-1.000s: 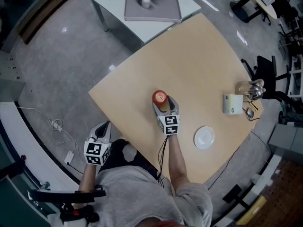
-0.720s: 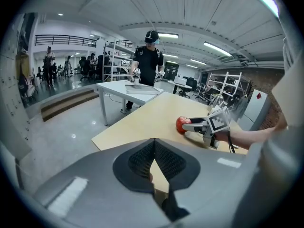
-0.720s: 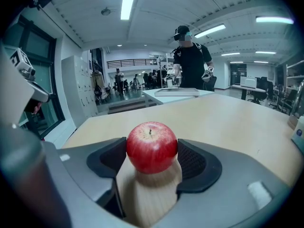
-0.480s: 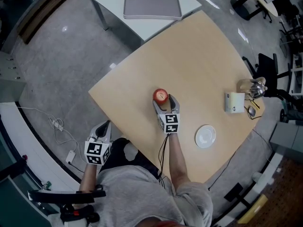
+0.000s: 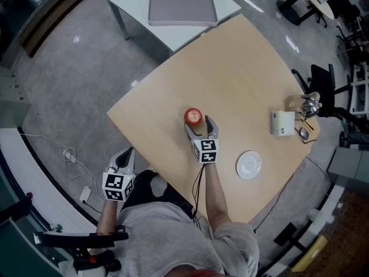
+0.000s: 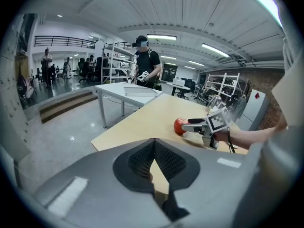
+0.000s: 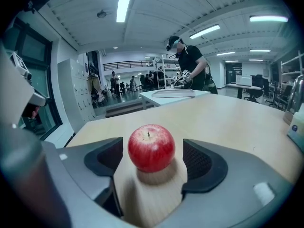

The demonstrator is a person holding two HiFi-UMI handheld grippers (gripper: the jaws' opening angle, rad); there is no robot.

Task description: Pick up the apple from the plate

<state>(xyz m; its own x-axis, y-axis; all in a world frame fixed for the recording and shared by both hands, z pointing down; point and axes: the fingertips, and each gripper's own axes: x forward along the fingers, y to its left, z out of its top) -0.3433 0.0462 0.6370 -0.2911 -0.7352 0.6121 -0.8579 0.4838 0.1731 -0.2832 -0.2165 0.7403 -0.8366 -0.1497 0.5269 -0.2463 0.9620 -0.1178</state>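
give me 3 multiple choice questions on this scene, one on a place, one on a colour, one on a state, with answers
1. Where is the apple?
A on the plate
B on the wooden table
C in a bowl

2. What colour is the plate?
A white
B blue
C black

3. The right tongs are:
A clamped on the apple
B apart, with the apple between them untouched
C shut and empty

1 B: it sits on bare wood, well apart from the plate.
2 A: plain white in the head view.
3 B: the jaws are opening, with gaps on both sides of the apple.
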